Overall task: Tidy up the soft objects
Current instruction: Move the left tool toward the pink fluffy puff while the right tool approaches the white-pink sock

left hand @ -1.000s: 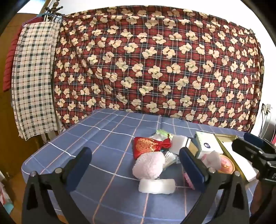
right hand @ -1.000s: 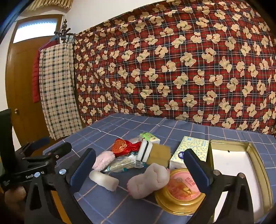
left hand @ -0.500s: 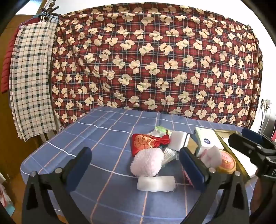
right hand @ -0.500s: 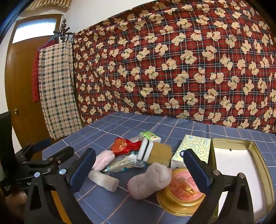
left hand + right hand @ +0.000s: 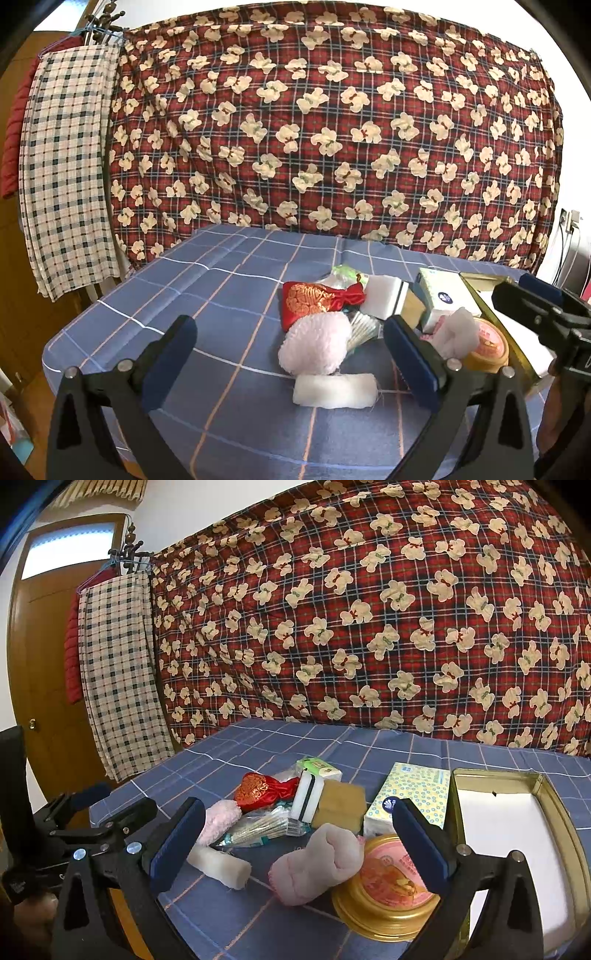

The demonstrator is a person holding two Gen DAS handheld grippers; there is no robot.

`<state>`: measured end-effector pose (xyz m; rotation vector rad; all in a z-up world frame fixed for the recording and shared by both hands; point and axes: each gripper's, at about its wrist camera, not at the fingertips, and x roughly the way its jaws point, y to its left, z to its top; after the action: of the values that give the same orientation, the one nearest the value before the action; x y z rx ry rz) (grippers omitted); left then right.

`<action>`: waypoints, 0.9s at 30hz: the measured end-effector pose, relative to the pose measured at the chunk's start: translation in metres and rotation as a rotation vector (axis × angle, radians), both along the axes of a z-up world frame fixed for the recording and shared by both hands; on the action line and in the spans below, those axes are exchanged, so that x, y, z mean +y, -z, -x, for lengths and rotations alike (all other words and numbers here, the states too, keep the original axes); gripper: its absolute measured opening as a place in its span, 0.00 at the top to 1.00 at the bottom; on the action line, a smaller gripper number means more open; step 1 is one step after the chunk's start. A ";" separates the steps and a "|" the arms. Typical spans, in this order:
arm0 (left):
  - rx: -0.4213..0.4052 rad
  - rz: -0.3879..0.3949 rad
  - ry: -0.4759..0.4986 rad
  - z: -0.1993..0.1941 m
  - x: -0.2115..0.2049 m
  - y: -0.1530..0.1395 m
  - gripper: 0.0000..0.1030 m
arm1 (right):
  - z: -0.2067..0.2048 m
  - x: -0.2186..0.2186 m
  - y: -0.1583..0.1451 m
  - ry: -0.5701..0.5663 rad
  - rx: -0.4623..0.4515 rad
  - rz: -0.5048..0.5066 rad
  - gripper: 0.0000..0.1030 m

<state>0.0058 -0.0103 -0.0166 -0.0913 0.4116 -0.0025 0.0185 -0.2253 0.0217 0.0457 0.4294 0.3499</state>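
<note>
1. Both grippers hover above the near edge of the bench [image 5: 229, 295], which is covered in blue checked cloth. The left gripper [image 5: 291, 354] has its jaws spread wide, nothing between them. The right gripper [image 5: 295, 838] is likewise agape and empty.
2. The soft pile sits mid-bench, just left of the open gold tin [image 5: 569, 830]. The tin's round lid [image 5: 388, 890] lies in front of it.
3. White towel roll [image 5: 334, 390]: nearest the left gripper, lying on its side, apart from the rest. I judge it light and squashy, so I'd pinch across its short width at mid-length; an end grip will likely let it droop or unroll.
4. Fluffy pink roll [image 5: 314, 343]: touching the white one's far side. Plush, very compressible; the jaws need to close far to hold it. Take it across the middle.
5. Pale pink rolled cloth [image 5: 317, 864]: leans against the lid's rim, directly ahead of the right gripper. Folds look loose, so I'd grip around the whole bundle, not one lobe.
6. Red embroidered pouch [image 5: 258, 790]: satin, probably slippery; its gathered neck is the surest hold.
7. Sponges [image 5: 325, 801] and tissue pack [image 5: 410, 797] stand behind; springy, light, easy across flat faces.
8. The plastic-wrapped packet [image 5: 258, 827] between them looks crinkly and slick.
</note>
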 end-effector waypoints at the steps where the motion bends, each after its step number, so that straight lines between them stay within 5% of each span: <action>1: 0.001 0.000 0.001 0.000 0.000 -0.001 0.01 | 0.000 0.000 0.000 0.000 0.000 0.000 0.01; 27: 0.017 -0.010 0.000 -0.003 -0.003 0.003 0.00 | -0.004 -0.006 0.007 0.003 0.011 -0.007 0.01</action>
<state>0.0091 -0.0135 -0.0199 -0.0812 0.4284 0.0000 0.0227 -0.2314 0.0142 0.0552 0.4390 0.3482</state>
